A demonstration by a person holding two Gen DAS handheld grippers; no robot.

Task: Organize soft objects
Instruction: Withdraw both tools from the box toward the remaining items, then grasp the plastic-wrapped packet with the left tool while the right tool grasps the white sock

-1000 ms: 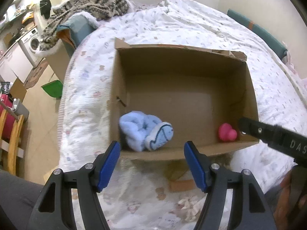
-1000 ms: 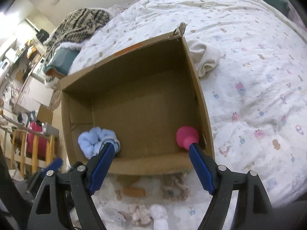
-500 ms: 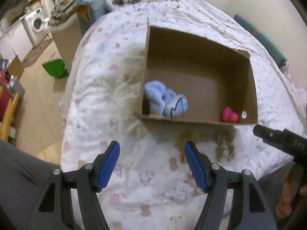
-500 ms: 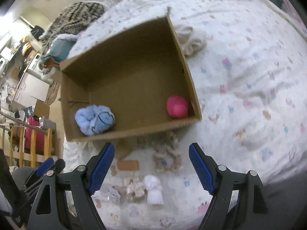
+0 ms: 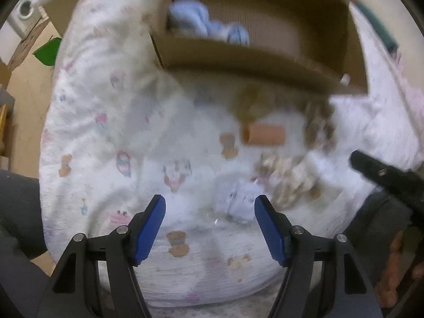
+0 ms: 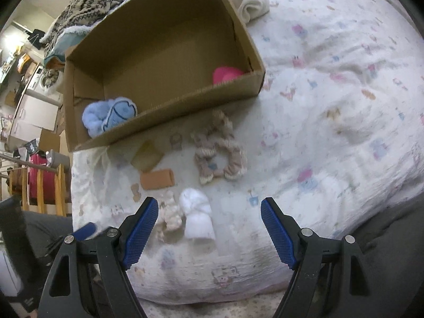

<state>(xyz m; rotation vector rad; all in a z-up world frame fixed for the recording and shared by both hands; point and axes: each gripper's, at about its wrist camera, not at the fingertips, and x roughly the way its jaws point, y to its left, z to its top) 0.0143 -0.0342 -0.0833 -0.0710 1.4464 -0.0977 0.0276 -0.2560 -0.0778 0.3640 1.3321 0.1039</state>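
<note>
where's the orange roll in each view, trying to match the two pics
Left wrist: the orange roll lies right of centre on the bedspread, just below the cardboard box, blurred.
Right wrist: it lies left of centre, above the left finger of the open right tool.
Shared landmark: the box with the light blue plush inside it.

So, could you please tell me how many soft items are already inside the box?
2: a blue plush in the box's near-left corner, a pink toy in its near-right corner, partly hidden by the wall.

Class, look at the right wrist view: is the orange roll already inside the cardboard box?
No. The orange roll lies on the bedspread, outside the cardboard box.
</note>
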